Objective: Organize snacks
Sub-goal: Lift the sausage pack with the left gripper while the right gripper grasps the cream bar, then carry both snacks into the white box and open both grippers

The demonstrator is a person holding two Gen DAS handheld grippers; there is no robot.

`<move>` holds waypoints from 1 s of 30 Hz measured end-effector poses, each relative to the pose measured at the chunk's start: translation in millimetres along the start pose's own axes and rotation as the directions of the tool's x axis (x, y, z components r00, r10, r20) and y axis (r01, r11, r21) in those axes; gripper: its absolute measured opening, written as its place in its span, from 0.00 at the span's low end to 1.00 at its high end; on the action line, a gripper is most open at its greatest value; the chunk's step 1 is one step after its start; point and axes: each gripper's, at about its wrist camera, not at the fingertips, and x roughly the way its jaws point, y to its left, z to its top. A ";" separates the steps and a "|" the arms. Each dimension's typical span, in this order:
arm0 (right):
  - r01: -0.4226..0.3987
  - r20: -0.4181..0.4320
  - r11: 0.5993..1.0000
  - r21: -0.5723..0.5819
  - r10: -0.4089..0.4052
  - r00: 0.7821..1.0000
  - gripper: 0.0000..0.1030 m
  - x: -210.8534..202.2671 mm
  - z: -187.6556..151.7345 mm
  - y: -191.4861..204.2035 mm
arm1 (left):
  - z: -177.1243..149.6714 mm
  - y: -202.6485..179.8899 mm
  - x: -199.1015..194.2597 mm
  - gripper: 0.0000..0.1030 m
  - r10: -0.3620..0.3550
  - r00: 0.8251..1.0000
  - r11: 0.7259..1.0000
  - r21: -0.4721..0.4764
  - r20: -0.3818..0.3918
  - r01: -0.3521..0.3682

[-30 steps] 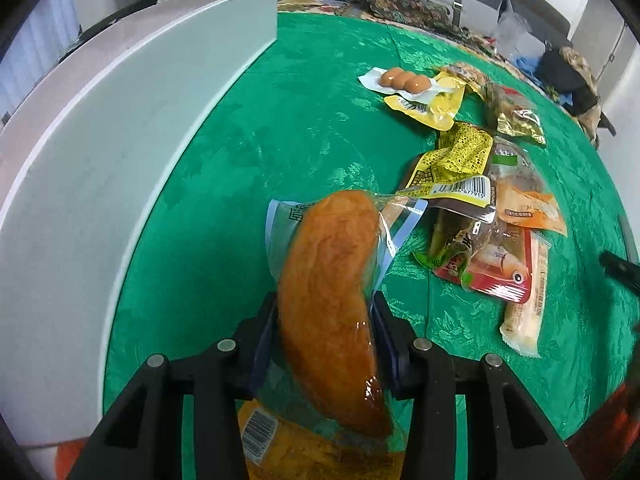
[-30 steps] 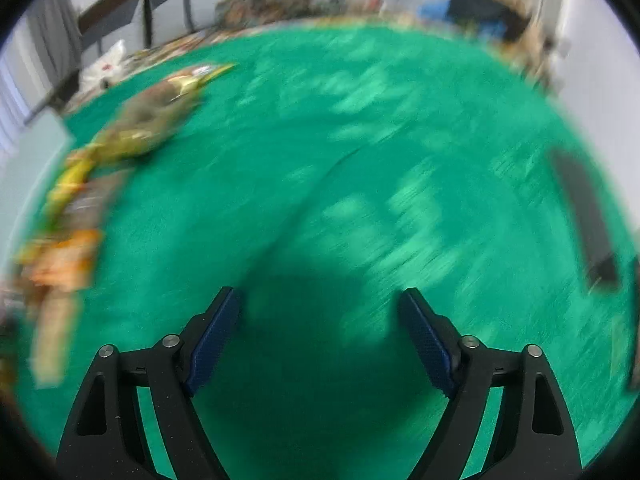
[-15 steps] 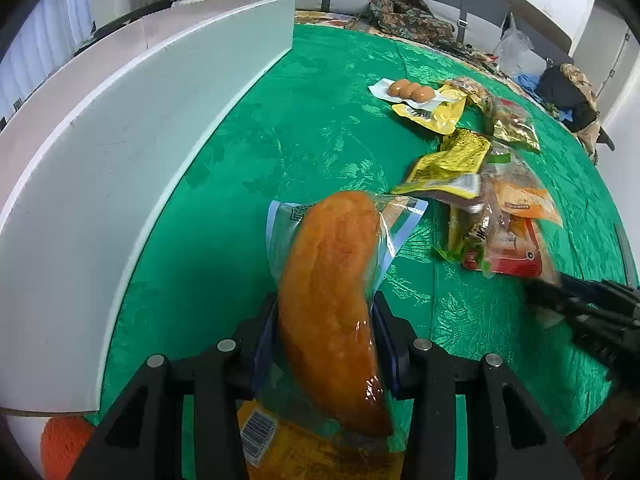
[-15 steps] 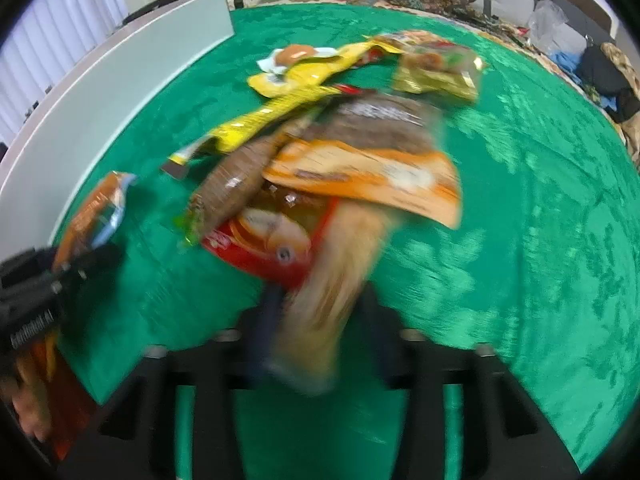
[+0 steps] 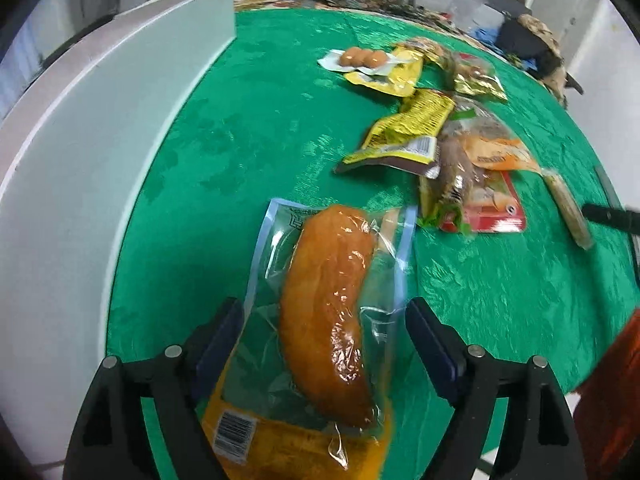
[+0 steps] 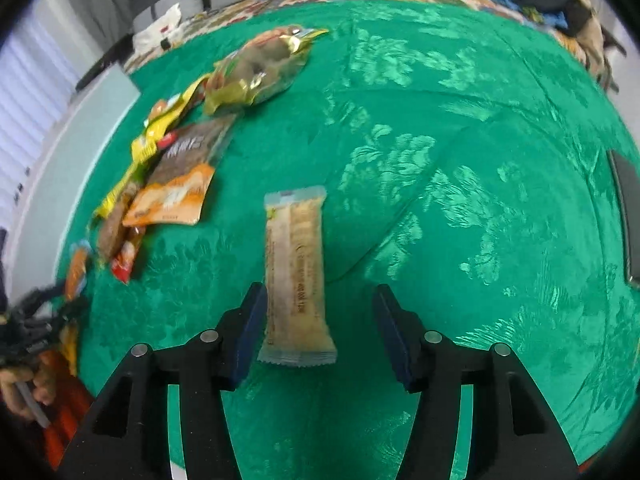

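Note:
My left gripper point(image 5: 326, 336) is open. A clear packet with an orange-brown bread roll point(image 5: 328, 312) lies on the green tablecloth point(image 5: 240, 148) between its spread jaws, touching neither. My right gripper point(image 6: 318, 320) is open. A long beige snack bar point(image 6: 296, 272) lies on the cloth between its jaws, close to the left finger point(image 6: 250, 324). A pile of snack packets point(image 5: 456, 148) lies on the right in the left wrist view. The same pile point(image 6: 172, 176) shows at the left of the right wrist view.
A long white box wall point(image 5: 80, 168) runs along the left of the table. A packet of brown eggs point(image 5: 360, 58) and a gold packet point(image 6: 260, 68) lie at the far end of the pile. A dark flat object point(image 6: 628, 208) lies at the right table edge.
My left gripper has opened and released the bread packet onto the cloth. My right gripper took the beige bar from the pile, carried it right and opened with the bar on the cloth.

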 end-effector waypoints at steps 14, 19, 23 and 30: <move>0.125 -0.121 0.983 -0.134 -0.142 0.983 0.51 43.3 21.3 60.5 | 4.7 -5.9 5.4 0.47 0.080 0.997 0.997 0.023 0.014 -0.080; 0.097 -0.091 0.994 -0.060 -0.102 0.991 0.26 27.3 12.2 48.1 | 2.6 -2.5 2.2 0.39 0.064 0.998 0.998 -0.004 0.028 -0.064; 0.004 -0.032 0.999 0.052 -0.003 0.999 0.26 -9.1 10.2 17.0 | 4.0 6.8 -16.2 0.39 -0.032 0.996 0.991 -0.128 0.087 0.043; -0.073 0.027 0.993 0.097 0.070 0.997 0.26 -46.6 18.4 9.0 | 14.3 19.8 -75.2 0.39 -0.158 0.960 0.949 -0.233 0.231 0.212</move>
